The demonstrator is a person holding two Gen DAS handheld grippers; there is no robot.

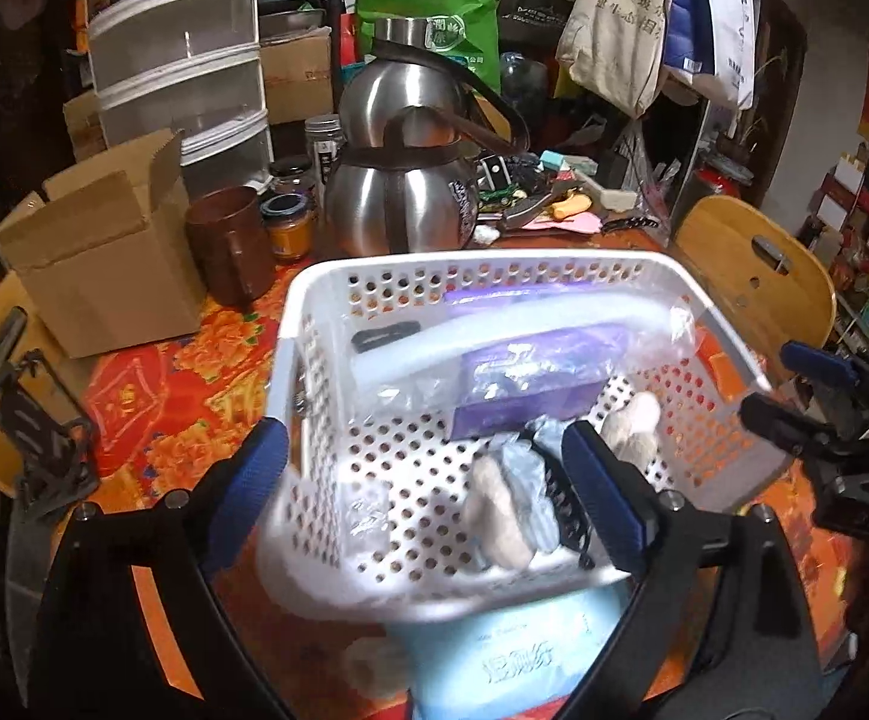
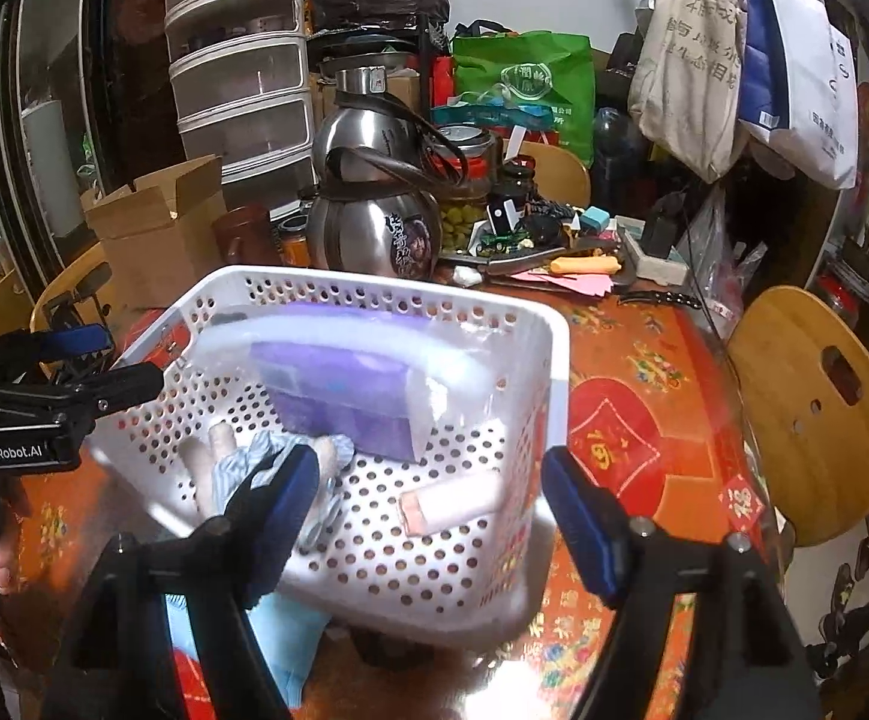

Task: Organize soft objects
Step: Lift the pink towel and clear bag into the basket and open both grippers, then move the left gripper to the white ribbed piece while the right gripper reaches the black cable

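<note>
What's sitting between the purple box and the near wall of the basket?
In the right wrist view, a small doll in striped cloth and a pink roll lie between the purple box and the white basket near wall.

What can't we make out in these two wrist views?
- Light blue pack: left wrist view, mostly hidden under the white basket and cut off by the bottom edge; print blurred.
- Basket's near rim: left wrist view, smeared by blur.
- Striped cloth bundle: right wrist view, partly behind the right claw finger.
- Purple box: both views, label obscured by clear plastic wrap.
- Left claw: open, holding nothing.
</note>
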